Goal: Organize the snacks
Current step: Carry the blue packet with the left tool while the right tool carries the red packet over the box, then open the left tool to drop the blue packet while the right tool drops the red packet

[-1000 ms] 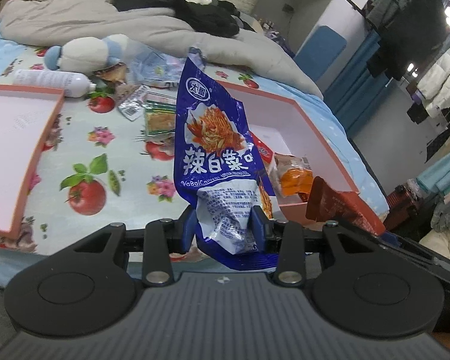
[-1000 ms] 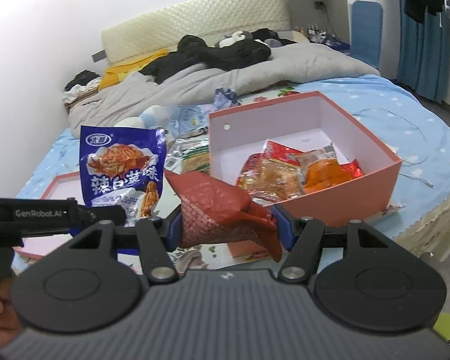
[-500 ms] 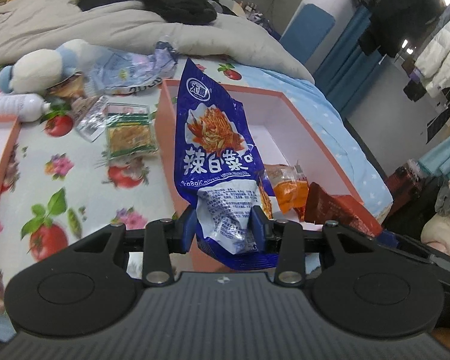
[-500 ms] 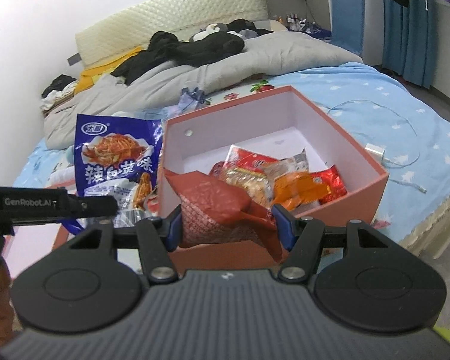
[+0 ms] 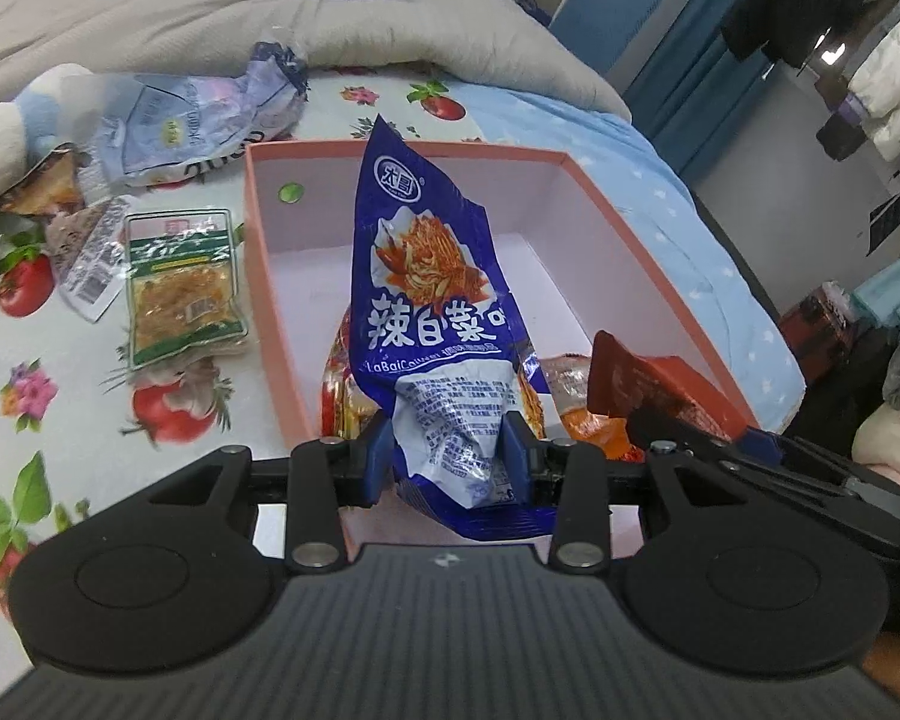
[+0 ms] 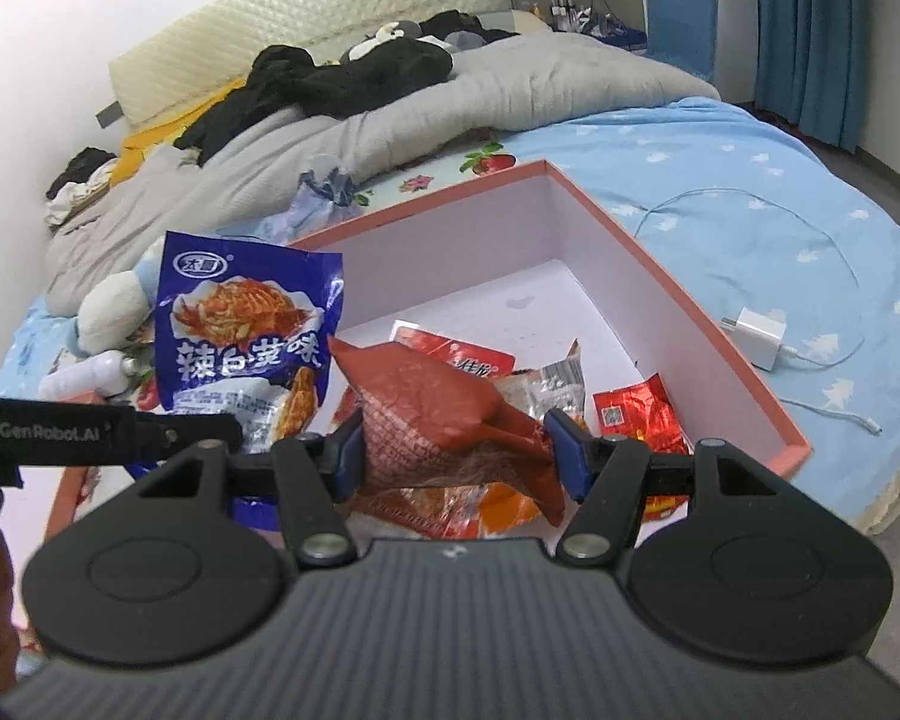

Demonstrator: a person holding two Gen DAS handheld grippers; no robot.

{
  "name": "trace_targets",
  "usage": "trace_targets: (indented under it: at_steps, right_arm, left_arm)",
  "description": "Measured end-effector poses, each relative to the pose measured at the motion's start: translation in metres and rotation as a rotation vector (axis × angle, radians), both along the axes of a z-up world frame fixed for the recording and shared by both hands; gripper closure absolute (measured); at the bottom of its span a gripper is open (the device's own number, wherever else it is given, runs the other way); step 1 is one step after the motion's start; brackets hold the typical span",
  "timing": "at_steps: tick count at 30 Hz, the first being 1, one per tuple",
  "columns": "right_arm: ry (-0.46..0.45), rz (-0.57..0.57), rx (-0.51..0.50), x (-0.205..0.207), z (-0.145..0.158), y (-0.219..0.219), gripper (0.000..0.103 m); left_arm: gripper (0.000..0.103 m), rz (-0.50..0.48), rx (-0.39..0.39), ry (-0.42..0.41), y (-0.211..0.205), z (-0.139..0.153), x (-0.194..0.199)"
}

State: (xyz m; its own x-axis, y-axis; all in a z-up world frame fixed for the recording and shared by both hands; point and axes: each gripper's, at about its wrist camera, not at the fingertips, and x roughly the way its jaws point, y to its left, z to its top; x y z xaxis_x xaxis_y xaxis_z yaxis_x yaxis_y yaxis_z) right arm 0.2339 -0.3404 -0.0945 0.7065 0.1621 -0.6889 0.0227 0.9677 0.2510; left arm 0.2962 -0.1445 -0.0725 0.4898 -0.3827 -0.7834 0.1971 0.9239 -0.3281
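The left hand-held gripper [image 5: 447,456] is clamped on the crinkled lower end of a glossy blue snack bag [image 5: 432,294], which stands upright between the blue pads above the near part of the box [image 5: 648,240]. The right hand-held gripper [image 6: 459,450] grips a matte dark red packet [image 6: 432,402] with a fine grid print, folded to a point and also held over the box.

The box is square, salmon pink outside and pale lilac-white inside, with stiff straight walls; it rests on the bed [image 5: 60,420]. In it lies a loose heap of shiny foil packets [image 6: 636,420] in red and orange, gathered at the near end, while the far floor of the box is bare.

The left wrist view alone shows what lies left of the box on the flowered, tomato-printed sheet: a flat clear pouch with a green label [image 5: 180,288] just beside the box wall, a small silvery wrapper [image 5: 87,258], a crumpled pale blue plastic bag [image 5: 204,120] and a soft plush toy [image 5: 12,132].

The right wrist view alone shows a white charger with its cable [image 6: 759,330] on the star-printed blue sheet to the right of the box, the quilted cream headboard [image 6: 306,24], and dark clothes [image 6: 354,84] on a grey duvet [image 6: 540,84].
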Motion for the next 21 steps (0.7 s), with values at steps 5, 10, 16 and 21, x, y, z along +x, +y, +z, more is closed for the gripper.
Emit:
trace_targets:
  at_steps: [5, 10, 16, 21]
  right_arm:
    - [0.036, 0.003, 0.007, 0.018, -0.012, -0.004, 0.037]
    - [0.058, -0.010, -0.005, 0.022, -0.016, -0.001, 0.037]
    - [0.066, -0.026, 0.007, 0.013, -0.014, 0.005, 0.026]
    - [0.036, -0.029, 0.013, -0.006, -0.001, 0.012, 0.026]
  left_arm:
    - [0.059, -0.004, -0.005, 0.004, -0.006, -0.007, 0.019]
    - [0.057, -0.009, -0.007, 0.000, -0.004, -0.008, 0.026]
    - [0.034, -0.030, 0.025, -0.035, 0.001, 0.006, 0.014]
    - [0.034, -0.019, 0.015, -0.070, 0.015, 0.024, -0.009]
